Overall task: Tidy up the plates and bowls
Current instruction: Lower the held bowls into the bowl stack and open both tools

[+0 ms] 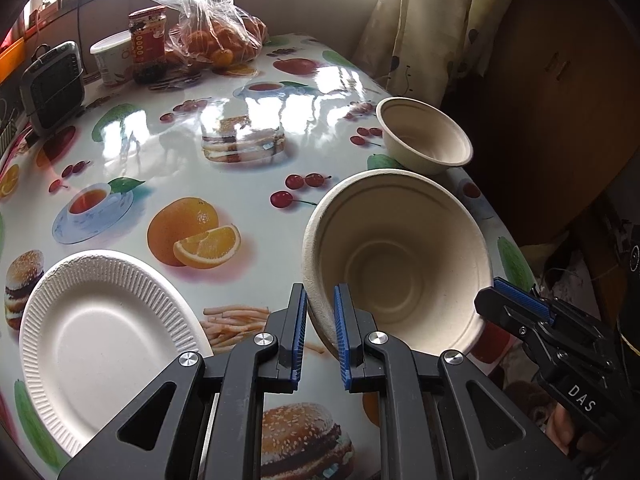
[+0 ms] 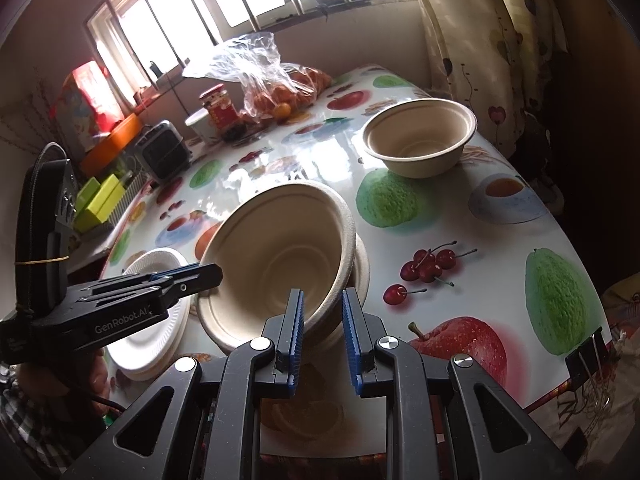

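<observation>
**Tilted bowl held at both sides, ready for stacking**

The table (image 1: 224, 128), covered in a glossy fruit-print cloth, carries the task's things toward its near right part, with a bag of oranges (image 1: 218, 40) and a jar (image 1: 147, 42) well apart at the far end. A white paper plate (image 1: 104, 340) lies flat at the near left. A large beige bowl (image 1: 400, 264) is held tilted on its side, mouth toward the cameras; in the right wrist view a second rim shows just under it, so it may be nested on another bowl. A smaller bowl (image 2: 420, 136) stands upright beyond it.

The left gripper (image 1: 320, 320) pinches the bowl's left rim, jaws nearly together on the wall. The right gripper (image 2: 322, 320) likewise pinches the opposite rim.

The step in hand appears to be moving this bowl. Next it likely needs levelling, then setting squarely into or beside its match before both grips let go.
</observation>
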Demonstrator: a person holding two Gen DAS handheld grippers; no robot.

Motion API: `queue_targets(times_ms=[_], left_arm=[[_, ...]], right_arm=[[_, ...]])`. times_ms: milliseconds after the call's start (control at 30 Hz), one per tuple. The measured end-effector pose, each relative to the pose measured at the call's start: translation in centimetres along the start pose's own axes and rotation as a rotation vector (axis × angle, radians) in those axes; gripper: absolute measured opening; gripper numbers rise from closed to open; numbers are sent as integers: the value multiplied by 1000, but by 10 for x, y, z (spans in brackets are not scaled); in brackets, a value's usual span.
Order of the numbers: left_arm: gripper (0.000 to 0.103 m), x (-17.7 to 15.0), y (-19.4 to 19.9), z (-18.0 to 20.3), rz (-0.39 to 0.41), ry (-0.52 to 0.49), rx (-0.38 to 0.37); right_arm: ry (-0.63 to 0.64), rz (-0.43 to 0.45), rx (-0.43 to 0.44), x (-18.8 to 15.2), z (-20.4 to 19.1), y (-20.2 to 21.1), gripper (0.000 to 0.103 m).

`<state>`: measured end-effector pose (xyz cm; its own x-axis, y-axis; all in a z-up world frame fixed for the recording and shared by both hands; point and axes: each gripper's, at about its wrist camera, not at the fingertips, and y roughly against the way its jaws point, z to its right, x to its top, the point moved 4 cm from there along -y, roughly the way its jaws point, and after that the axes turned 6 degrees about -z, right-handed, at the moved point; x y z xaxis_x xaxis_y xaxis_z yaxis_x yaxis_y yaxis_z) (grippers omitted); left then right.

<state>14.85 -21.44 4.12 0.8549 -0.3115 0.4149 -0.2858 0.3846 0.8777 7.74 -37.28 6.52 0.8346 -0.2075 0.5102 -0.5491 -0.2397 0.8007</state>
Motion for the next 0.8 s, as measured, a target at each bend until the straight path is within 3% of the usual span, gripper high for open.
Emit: queue_targets(times_ms=[800], left_arm=[[14,-2,-4,3,-7,-9,16]], right_arm=[[7,-9,-27,-5,2,-6,19]])
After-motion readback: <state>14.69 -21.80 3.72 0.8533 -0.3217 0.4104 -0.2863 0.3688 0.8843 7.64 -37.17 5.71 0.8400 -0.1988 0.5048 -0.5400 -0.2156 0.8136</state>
